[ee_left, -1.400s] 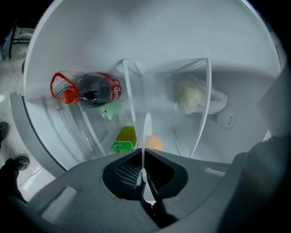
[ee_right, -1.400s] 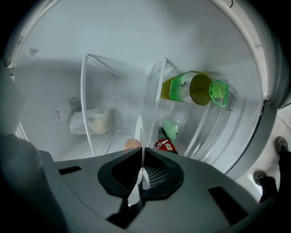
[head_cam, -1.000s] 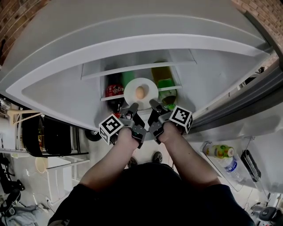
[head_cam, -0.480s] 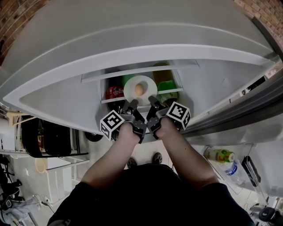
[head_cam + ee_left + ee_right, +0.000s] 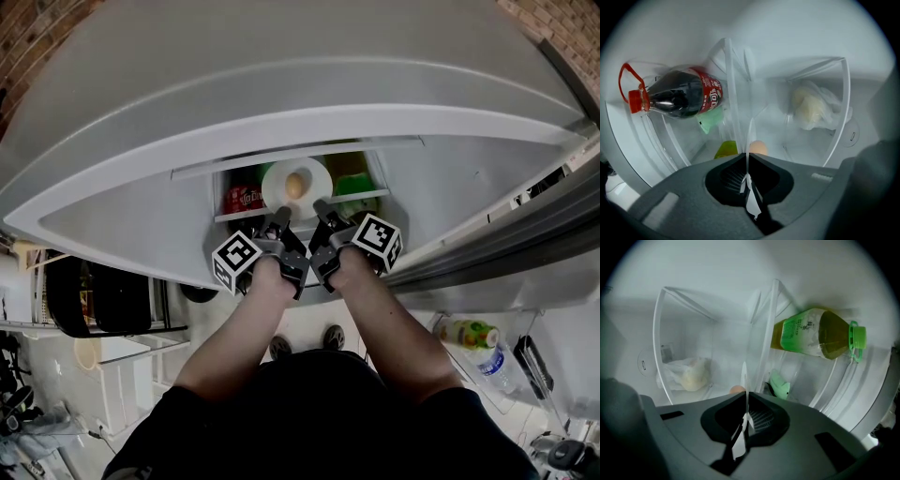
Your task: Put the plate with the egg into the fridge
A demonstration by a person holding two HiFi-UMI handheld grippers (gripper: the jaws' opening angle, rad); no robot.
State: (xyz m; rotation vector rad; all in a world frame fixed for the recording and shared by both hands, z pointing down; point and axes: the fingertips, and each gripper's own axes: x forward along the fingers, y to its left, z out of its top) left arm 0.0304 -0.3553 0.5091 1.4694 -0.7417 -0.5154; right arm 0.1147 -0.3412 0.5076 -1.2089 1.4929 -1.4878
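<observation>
A white plate (image 5: 298, 187) with a brown egg (image 5: 294, 185) on it hangs at the mouth of the open fridge (image 5: 281, 112), over a glass shelf (image 5: 370, 194). My left gripper (image 5: 279, 221) is shut on the plate's near left rim. My right gripper (image 5: 319, 210) is shut on the near right rim. In the left gripper view the plate (image 5: 751, 133) shows edge-on between the shut left gripper (image 5: 746, 158), with the egg (image 5: 758, 147) just past it. The right gripper view shows the same thin plate (image 5: 744, 376) in the shut right gripper (image 5: 746, 397), and the egg (image 5: 737, 389) peeps over the jaws.
Inside the fridge a cola bottle (image 5: 684, 96) lies on the left and a green tea bottle (image 5: 815, 333) on the right. A plastic bag of food (image 5: 813, 105) sits at the back. The open door's rack holds bottles (image 5: 464, 326) at the lower right.
Both grippers have carried the plate and egg forward, deeper into the fridge opening. The grip on the rim has not changed.
</observation>
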